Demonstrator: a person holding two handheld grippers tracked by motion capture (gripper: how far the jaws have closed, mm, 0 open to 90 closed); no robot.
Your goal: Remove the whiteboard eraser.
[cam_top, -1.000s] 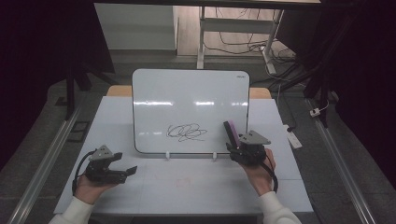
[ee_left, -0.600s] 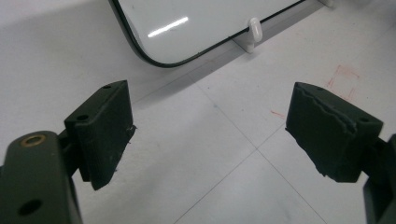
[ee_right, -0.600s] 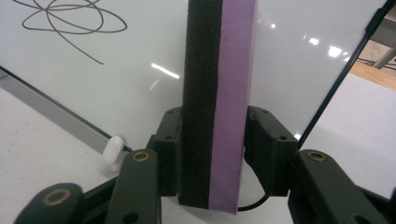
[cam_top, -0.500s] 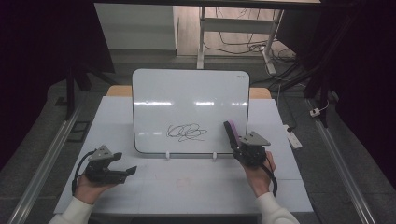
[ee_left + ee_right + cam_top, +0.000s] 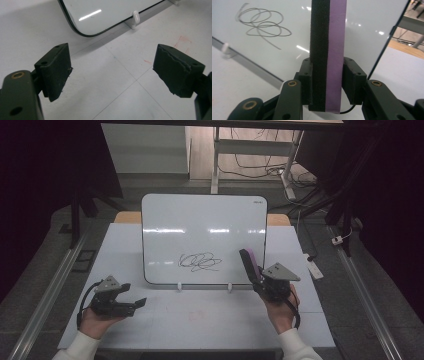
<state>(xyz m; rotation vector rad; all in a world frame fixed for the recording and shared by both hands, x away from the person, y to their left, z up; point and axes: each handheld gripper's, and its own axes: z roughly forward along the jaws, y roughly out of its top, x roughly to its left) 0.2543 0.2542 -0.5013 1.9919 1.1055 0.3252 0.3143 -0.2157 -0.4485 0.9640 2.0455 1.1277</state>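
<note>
Right gripper view – right gripper (image 5: pixel 328 82) clamps eraser (image 5: pixel 328 50); left gripper (image 5: pixel 112 72) gapes wide.

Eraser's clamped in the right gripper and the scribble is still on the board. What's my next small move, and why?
Probably carry the right gripper left so the eraser sits over the scribble, black felt side toward the whiteboard. The jaws have just closed on the eraser, which stands off to the scribble's right and seems short of the board. The left gripper hangs open over the table, idle.
</note>
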